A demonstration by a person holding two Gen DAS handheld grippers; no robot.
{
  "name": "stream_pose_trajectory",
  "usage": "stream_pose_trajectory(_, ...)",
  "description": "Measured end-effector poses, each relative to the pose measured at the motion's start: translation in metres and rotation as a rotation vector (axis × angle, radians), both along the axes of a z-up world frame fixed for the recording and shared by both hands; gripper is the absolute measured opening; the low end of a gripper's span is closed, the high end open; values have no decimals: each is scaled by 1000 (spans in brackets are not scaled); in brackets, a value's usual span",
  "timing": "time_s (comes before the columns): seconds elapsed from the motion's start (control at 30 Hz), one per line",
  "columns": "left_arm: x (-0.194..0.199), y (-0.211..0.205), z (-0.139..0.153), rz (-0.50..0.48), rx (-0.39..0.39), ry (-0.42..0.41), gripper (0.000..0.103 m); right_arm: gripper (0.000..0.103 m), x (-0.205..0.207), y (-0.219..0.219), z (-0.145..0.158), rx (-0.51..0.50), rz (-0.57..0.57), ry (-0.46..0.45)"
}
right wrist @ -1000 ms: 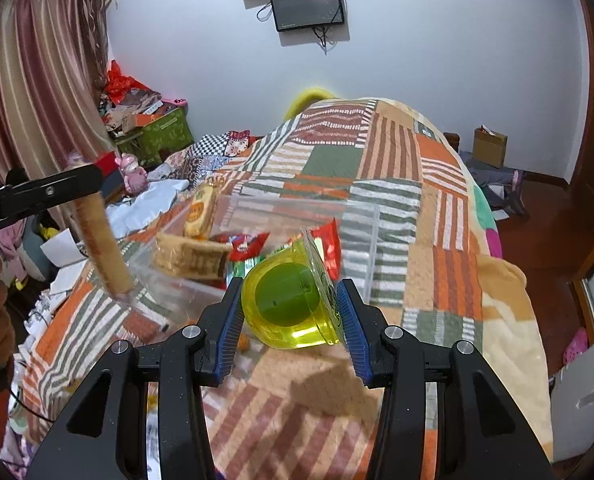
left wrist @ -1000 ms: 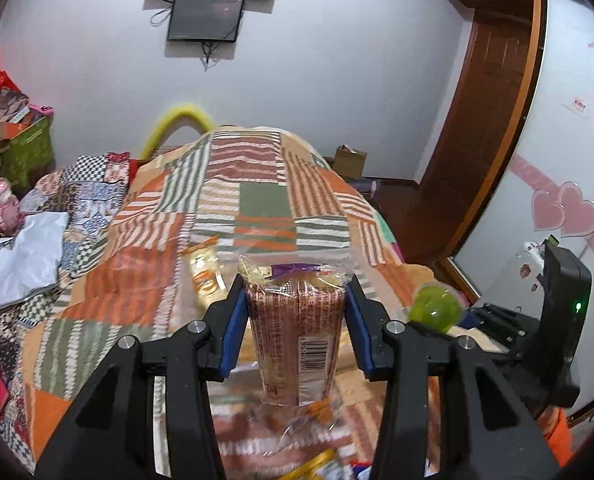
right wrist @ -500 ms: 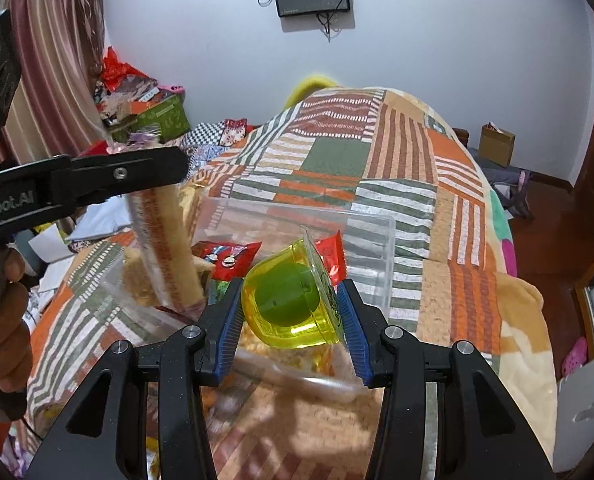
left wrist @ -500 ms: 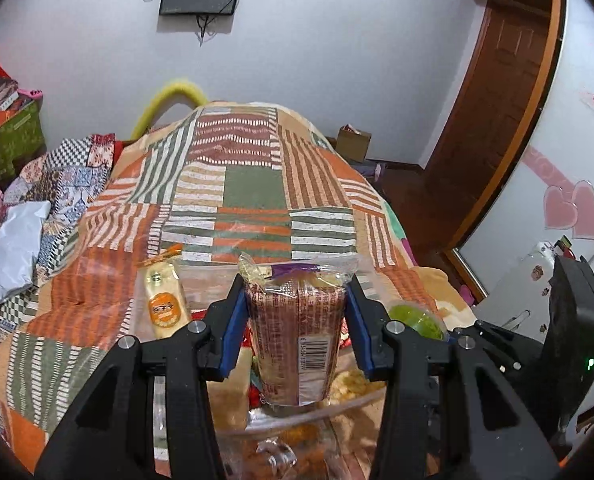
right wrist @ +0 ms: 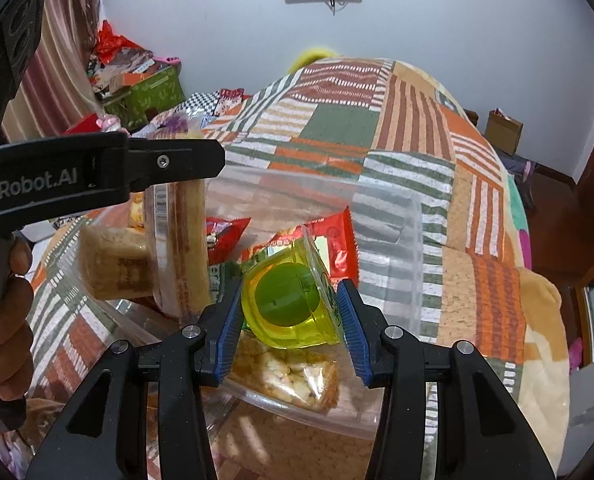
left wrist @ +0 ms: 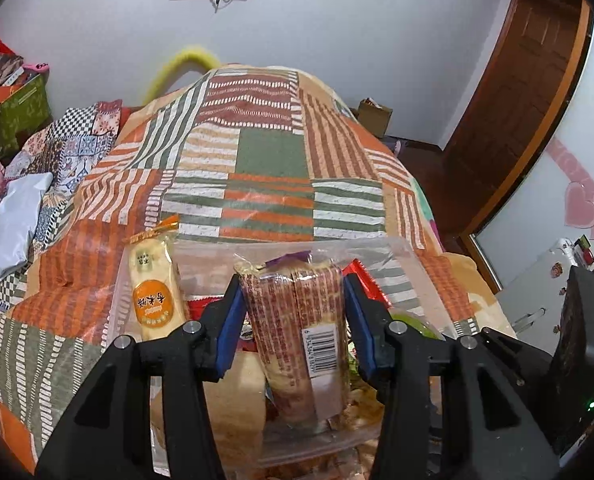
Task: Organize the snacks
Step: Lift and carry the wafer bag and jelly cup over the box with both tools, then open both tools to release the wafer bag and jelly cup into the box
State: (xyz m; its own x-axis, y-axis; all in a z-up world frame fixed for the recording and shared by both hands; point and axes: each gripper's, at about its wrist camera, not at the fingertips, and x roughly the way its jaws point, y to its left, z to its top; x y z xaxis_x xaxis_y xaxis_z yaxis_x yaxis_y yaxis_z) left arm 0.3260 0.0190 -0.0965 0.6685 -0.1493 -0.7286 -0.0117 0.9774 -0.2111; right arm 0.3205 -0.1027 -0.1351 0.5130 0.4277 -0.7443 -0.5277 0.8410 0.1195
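Snacks fill a clear bin (right wrist: 385, 216) on the patchwork bedspread (left wrist: 273, 152); hand-held grippers clamp two

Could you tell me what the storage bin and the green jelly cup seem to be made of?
Storage bin: apparently clear, glossy rigid plastic; the striped blanket shows through its walls, and its rim catches the light.
Jelly cup: likely thin translucent yellow-green plastic with a peel-off film lid; a darker green filling shows through, and the lid's edge flares out flat.
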Motion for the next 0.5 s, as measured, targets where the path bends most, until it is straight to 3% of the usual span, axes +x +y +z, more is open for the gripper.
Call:
stream_pose_trajectory(0.17, 3, 6, -12, 1, -27, 51, 59, 44, 2, 4, -7, -17, 5, 19)
stream_pose_trajectory(0.5, -20, 6, -2, -13, 20, 23, 59, 46, -10, -2, 12, -25, -1, -28)
